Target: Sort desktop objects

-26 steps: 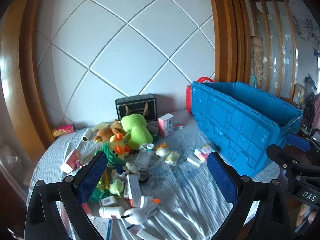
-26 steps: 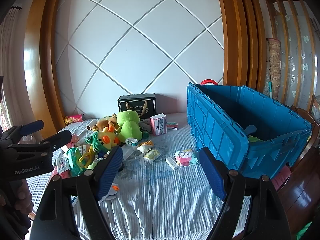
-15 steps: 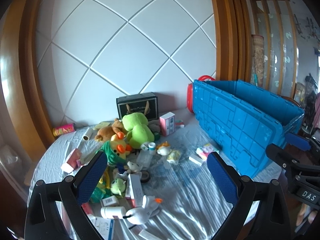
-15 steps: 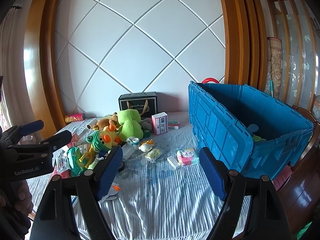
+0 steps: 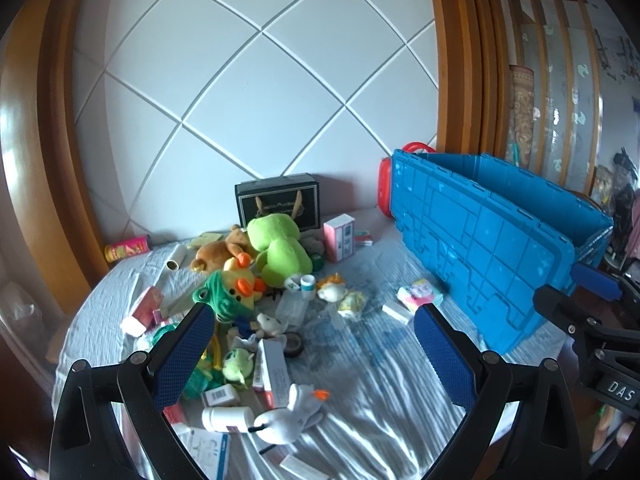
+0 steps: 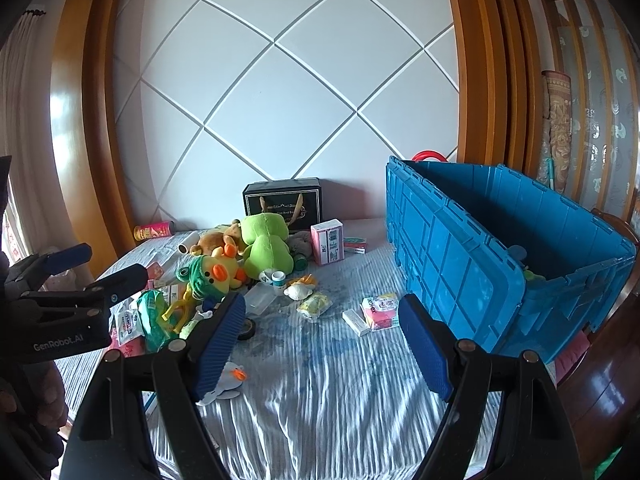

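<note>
So both tools are hovering over the worktop point(image 6: 320, 400) right now, nothing in either one. The left tool point(image 5: 312, 348) is sitting with its blue pads spread wide apart, and the right tool point(image 6: 320, 332) is doing the same, jaws gaping and empty. My guess is they're being held back and high like this to get a look at the whole mess before picking a first target.

Using the big blue crate point(image 6: 500, 264) as the landmark: it's standing open, and there's already a little stuff lying at its bottom, so I'm reading it as the drop-off spot. Everything that's waiting to be sorted is lying to the left of the crate. Closest to its wall are a pink packet point(image 6: 380, 310) and a small white box point(image 6: 356, 322) just beside it. Further left of the crate is the plush pile, with the green frog plush point(image 6: 266, 246) leaning on the yellow duck plush point(image 6: 218, 272). A pink carton point(image 6: 329, 242) is standing upright between the frog and the crate. Farthest from the crate, down near the left tool, a white goose plush point(image 5: 288, 416) is lying against a white bottle point(image 5: 226, 419).

If I had to call it, the sorting is barely getting going, and the packet near the crate looks like the easiest short trip for the right tool.
</note>
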`<state>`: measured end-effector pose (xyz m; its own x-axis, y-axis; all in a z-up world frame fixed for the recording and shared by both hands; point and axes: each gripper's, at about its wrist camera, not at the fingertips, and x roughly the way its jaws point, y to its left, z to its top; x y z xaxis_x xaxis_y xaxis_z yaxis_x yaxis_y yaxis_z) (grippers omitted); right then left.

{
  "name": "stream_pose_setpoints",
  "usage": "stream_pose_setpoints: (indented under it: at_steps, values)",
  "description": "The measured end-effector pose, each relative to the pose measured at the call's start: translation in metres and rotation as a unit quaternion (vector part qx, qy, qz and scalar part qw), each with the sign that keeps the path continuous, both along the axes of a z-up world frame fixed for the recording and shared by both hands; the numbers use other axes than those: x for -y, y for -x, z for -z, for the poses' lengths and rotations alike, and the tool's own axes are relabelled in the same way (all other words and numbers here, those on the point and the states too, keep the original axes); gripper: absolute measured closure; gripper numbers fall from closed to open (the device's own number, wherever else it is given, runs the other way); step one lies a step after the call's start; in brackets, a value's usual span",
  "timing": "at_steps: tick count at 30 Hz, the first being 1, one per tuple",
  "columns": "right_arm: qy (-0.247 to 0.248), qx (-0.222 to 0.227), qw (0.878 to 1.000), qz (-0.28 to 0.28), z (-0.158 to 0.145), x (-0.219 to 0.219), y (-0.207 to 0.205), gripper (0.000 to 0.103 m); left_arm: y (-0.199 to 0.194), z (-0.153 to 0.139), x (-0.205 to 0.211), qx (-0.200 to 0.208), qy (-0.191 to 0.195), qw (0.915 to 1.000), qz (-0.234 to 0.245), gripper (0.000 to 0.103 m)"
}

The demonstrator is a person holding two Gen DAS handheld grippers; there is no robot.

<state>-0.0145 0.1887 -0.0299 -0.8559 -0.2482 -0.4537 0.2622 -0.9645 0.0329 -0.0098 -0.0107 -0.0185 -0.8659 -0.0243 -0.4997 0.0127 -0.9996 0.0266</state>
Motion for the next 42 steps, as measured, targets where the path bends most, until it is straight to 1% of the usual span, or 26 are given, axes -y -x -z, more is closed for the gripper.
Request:
stream_pose_setpoints:
  at_steps: [2, 6, 12, 14, 17, 21, 24, 30, 36, 42]
  values:
    - [0.001, 0.004, 1.0, -0.003, 0.003, -0.001, 0.001, 0.024, 0.001, 0.004, -0.002, 0.002, 0.004, 1.0, -0.006, 0.002]
    - [0.001, 0.01, 1.0, -0.012, 0.006, -0.004, 0.005, 0.024, 0.003, 0.008, -0.007, 0.009, 0.0, 0.9999, -0.01, 0.002]
    - [0.003, 0.004, 0.999, -0.031, 0.0, -0.013, 0.014, 0.024, 0.011, 0.011, -0.011, 0.024, -0.02, 0.9988, -0.038, 0.002]
    - [0.006, 0.007, 0.999, -0.036, 0.0, -0.019, 0.018, 0.024, 0.013, 0.014, -0.014, 0.028, -0.032, 0.9984, -0.039, 0.002]
    - [0.01, 0.014, 0.999, -0.042, 0.002, -0.026, 0.025, 0.024, 0.014, 0.017, -0.024, 0.034, -0.026, 0.9986, -0.032, 0.002]
    - [0.01, 0.022, 0.998, -0.052, 0.008, -0.034, 0.033, 0.024, 0.015, 0.017, -0.031, 0.024, -0.022, 0.9976, -0.06, 0.002]
    - [0.009, 0.029, 0.998, -0.058, 0.014, -0.04, 0.038, 0.024, 0.019, 0.023, -0.032, 0.034, -0.024, 0.9959, -0.08, 0.002]
    - [0.011, 0.04, 0.997, -0.067, 0.028, -0.053, 0.048, 0.024, 0.022, 0.041, -0.04, 0.049, -0.025, 0.9936, -0.098, 0.002]
    - [0.002, 0.051, 0.996, -0.079, 0.04, -0.052, 0.054, 0.024, 0.024, 0.055, -0.041, 0.06, -0.025, 0.9912, -0.115, 0.002]
    - [0.002, 0.066, 0.994, -0.087, 0.051, -0.042, 0.065, 0.024, 0.028, 0.068, -0.029, 0.076, -0.02, 0.9866, -0.143, 0.002]
